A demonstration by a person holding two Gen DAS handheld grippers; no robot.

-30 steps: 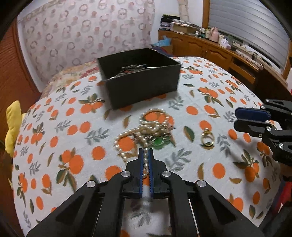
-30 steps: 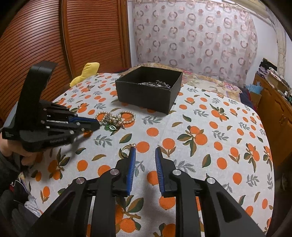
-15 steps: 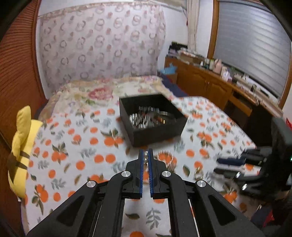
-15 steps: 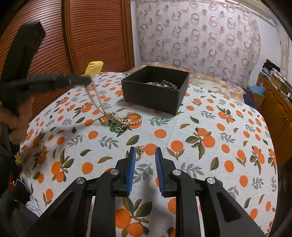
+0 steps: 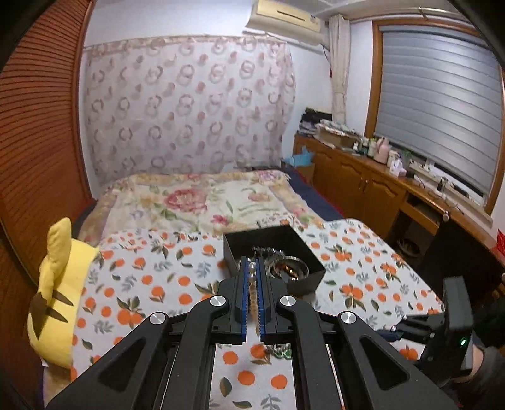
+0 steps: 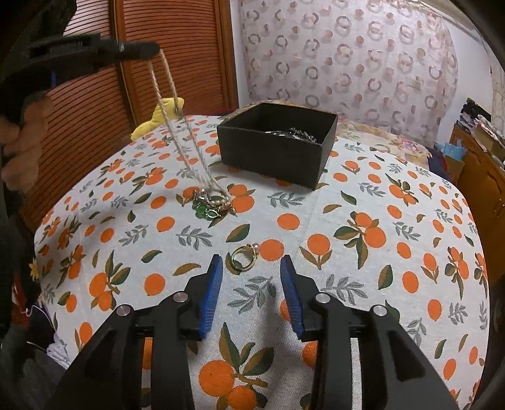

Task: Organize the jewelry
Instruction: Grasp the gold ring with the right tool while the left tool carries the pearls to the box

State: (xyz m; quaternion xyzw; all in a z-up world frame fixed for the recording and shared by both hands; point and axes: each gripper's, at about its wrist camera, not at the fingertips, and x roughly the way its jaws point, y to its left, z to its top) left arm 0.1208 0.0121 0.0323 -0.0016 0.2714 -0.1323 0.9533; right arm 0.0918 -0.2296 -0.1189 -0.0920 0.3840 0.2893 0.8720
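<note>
Above bed, pearl necklace [image 6: 176, 126] is clamped in L gripper [image 5: 252, 268]; tangled green pendant [image 6: 208, 211] could be dragged off w/ it. R gripper [image 6: 251, 274] fingers opening, nothing between.

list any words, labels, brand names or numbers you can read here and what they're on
No readable text in either view.
Air conditioner: no legible brand mark.
Items on the wooden counter: any labels are too small and blurred to read.
Black box: plain, no print.
Left tool and right tool: no markings visible.
Red patch at the right edge: too cut off to read.
</note>
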